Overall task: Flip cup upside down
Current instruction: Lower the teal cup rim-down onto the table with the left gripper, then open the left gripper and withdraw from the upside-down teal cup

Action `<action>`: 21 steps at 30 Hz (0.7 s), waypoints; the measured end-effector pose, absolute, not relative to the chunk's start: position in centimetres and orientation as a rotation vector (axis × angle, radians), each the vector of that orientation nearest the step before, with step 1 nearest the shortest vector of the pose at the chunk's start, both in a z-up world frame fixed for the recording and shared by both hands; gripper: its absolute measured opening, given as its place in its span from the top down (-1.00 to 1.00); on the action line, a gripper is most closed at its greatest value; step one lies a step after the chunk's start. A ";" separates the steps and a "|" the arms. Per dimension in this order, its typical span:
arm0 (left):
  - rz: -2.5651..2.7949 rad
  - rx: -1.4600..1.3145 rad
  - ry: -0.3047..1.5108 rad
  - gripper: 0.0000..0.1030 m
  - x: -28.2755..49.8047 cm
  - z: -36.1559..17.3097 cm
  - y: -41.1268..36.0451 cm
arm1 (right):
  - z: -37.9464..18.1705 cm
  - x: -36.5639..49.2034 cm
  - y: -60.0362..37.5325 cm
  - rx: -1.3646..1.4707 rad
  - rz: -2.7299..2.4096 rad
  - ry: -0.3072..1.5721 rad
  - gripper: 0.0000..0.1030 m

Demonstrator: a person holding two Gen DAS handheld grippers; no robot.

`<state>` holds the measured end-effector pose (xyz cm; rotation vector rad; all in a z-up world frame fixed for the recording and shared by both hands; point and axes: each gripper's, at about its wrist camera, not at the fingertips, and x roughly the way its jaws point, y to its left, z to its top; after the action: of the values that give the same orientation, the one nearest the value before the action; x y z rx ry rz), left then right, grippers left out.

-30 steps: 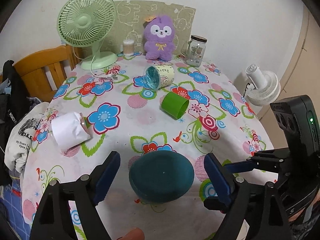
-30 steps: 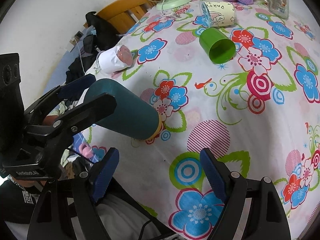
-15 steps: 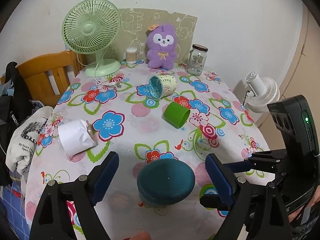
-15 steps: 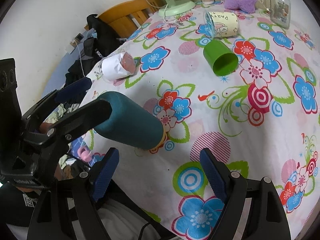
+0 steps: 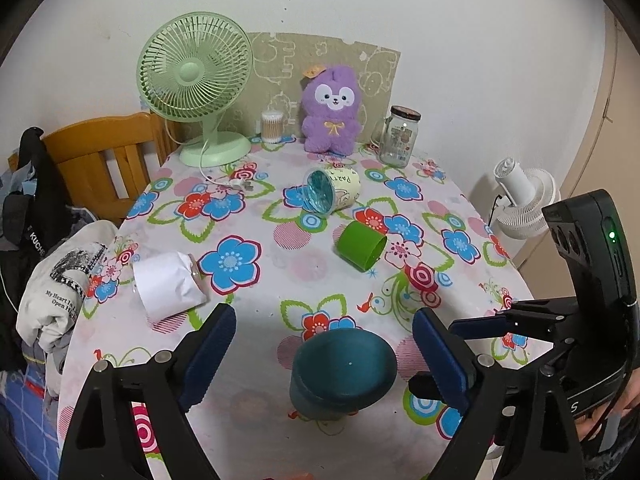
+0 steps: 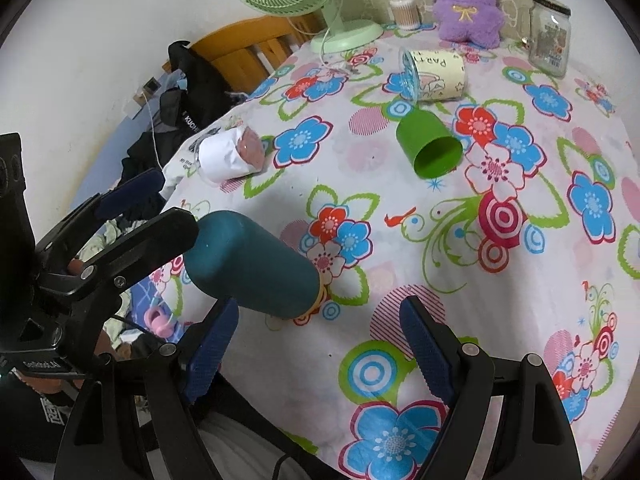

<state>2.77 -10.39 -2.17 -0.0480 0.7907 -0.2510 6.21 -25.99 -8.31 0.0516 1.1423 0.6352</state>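
A dark teal cup (image 5: 342, 372) stands upside down on the flowered tablecloth near the table's front edge, its flat base up; it also shows in the right wrist view (image 6: 256, 266). My left gripper (image 5: 324, 356) is open, its blue pads (image 5: 208, 354) wide apart on either side of the cup without touching it. My right gripper (image 6: 316, 348) is open and empty, just right of the cup. A green cup (image 5: 360, 246), a white paper-wrapped cup (image 5: 166, 290) and a yellow printed cup (image 5: 332, 190) lie on their sides farther back.
A green fan (image 5: 196, 92), a purple plush toy (image 5: 332, 110), a glass jar (image 5: 398, 136) and a cotton-swab box (image 5: 272, 126) stand at the table's back. A wooden chair (image 5: 104, 160) with clothes (image 5: 44, 280) stands left. A white fan (image 5: 520, 200) sits right on the floor.
My left gripper has drawn back and risen from the teal cup, which stays upside down on the cloth. The right gripper has also pulled back slightly.
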 end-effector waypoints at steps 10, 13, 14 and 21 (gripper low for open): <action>-0.245 -0.070 0.728 -0.80 2.0 -0.5 -9.4 | -6.8 6.3 -25.5 0.031 0.607 1.090 -0.65; -0.248 -0.086 0.710 -0.83 1.7 0.0 -8.8 | -6.5 6.3 -25.6 0.012 0.577 1.079 -0.65; -0.244 -0.088 0.703 -0.83 1.6 0.1 -8.6 | -6.4 6.3 -25.5 0.014 0.577 1.077 -0.65; -0.235 -0.089 0.653 -0.96 1.0 1.0 -7.7 | -4.7 5.9 -25.0 -0.007 0.566 1.009 -0.65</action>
<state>1.05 -7.72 0.98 -0.0891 0.6528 -0.2348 5.88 -25.01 -4.67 -0.0067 1.0087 0.5657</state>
